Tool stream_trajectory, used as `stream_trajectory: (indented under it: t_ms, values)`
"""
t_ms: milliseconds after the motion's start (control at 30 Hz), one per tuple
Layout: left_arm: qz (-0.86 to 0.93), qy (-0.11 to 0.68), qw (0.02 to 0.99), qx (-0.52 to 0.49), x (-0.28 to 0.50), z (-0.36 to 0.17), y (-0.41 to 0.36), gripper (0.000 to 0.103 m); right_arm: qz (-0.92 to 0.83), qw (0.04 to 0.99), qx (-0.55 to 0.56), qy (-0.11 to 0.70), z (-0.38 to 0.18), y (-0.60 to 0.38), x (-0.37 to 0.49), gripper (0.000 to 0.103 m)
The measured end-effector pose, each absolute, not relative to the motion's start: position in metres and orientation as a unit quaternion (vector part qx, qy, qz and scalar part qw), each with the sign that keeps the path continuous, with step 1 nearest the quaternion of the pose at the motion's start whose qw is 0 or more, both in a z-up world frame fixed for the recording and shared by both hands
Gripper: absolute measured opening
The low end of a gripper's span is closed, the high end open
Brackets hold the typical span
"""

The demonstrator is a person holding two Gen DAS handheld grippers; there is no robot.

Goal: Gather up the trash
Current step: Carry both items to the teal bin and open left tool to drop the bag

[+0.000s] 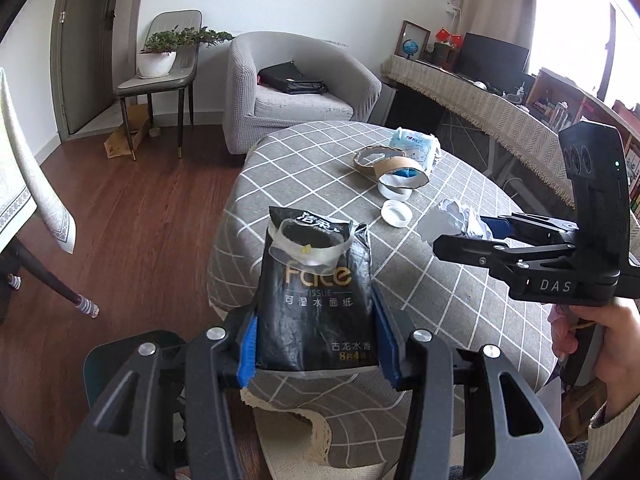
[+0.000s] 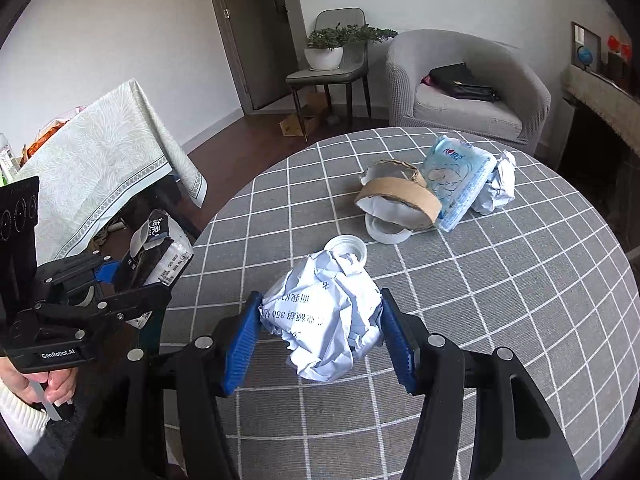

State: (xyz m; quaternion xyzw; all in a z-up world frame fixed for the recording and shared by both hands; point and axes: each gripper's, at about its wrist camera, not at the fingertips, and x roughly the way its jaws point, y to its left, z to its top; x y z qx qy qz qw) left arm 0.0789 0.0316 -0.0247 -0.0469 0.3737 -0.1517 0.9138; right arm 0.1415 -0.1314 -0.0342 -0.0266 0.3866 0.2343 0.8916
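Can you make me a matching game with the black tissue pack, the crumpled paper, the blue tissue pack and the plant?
Things:
1. black tissue pack
2. crumpled paper
3. blue tissue pack
4. plant

Places:
A. on the chair
B. in the right tongs
C. lying on the table
D. in the left tongs

Pairs: 1-D, 2-B, 3-C, 4-A
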Motion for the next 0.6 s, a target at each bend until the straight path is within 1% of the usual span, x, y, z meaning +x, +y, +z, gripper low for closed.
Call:
stream_trajectory:
  t_ms: [400,600]
  values:
    - [-0.105,0.377,0.918,-0.063,0.059,-0.027,0.090,0.051,0.271,0.885,-0.031,0.378,-0.033,-0.078,0.121,0.059]
    - [-0.083,0.394,0.912,-0.076,0.054,-0.040,0.119,0.051,0.293,0.879,-0.031,0.375,-0.034,-0.051,0.118,0.059]
